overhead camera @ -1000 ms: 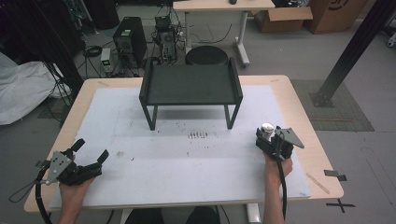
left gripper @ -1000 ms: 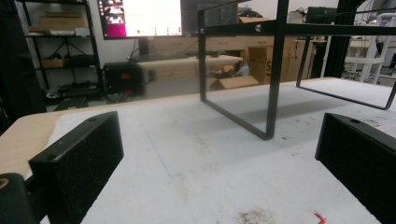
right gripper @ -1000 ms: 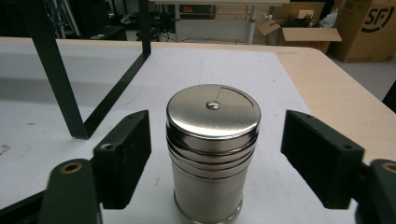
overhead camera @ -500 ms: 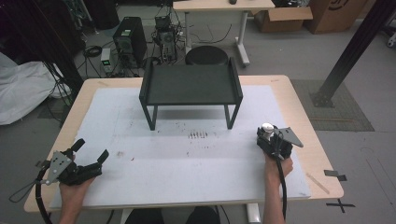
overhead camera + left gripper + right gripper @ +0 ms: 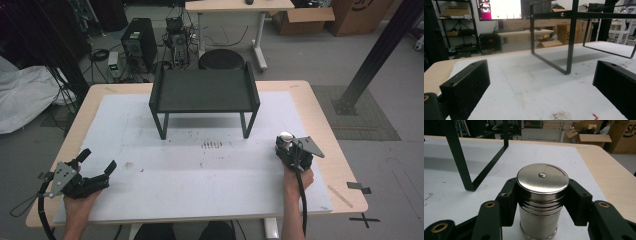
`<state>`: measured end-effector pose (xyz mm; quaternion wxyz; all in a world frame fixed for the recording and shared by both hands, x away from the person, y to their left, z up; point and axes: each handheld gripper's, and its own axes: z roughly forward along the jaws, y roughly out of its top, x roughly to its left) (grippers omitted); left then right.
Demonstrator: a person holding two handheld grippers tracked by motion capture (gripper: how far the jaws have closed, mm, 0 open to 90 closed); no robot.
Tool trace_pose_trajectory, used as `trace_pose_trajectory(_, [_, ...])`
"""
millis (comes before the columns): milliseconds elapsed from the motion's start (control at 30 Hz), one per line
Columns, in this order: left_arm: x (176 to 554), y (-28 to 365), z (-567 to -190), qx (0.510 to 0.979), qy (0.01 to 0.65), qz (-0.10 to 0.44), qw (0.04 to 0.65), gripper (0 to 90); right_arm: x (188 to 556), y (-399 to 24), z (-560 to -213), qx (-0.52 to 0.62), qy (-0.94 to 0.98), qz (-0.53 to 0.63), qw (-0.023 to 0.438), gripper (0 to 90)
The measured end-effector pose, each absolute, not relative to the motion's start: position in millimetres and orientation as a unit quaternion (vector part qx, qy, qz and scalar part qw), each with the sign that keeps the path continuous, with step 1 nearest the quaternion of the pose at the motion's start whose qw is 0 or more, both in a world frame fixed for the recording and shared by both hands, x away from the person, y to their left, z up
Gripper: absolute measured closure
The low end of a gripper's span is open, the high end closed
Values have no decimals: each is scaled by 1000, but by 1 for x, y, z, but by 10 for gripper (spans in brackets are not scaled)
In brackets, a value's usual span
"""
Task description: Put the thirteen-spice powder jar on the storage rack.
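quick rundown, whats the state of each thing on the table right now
metal canister: upright on the mat, lid on, clamped between the right jaws
right gripper: jaws have just been closing, now shut on the canister
left gripper: open, holding nothing, resting low on the mat
black stand: upright, top bare
white mat: flat, stained

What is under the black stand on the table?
Beneath the black stand only bare white table cover and the stand's shadow show between its legs; the strip below its shelf's far part is hidden.

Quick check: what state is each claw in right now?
Left claw: open, nothing between its jaws.
Right claw: just closed on the shiny metal cylindrical canister, standing upright on the white table.
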<state>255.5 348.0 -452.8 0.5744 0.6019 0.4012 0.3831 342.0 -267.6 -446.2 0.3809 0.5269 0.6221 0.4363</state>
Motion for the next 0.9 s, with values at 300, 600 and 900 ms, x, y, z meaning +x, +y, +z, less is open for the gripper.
trace_pose_trajectory(300, [255,348,-453,602,401,383,575,15,342,-268,-446,529,621,438,379,488])
trace_pose_trajectory(600, [255,348,-453,602,401,383,575,15,342,-268,-446,527,622,437,381,489])
trace_pose_trajectory(900, [255,348,-453,601,401,383,575,15,342,-268,-446,525,623,438,380,489])
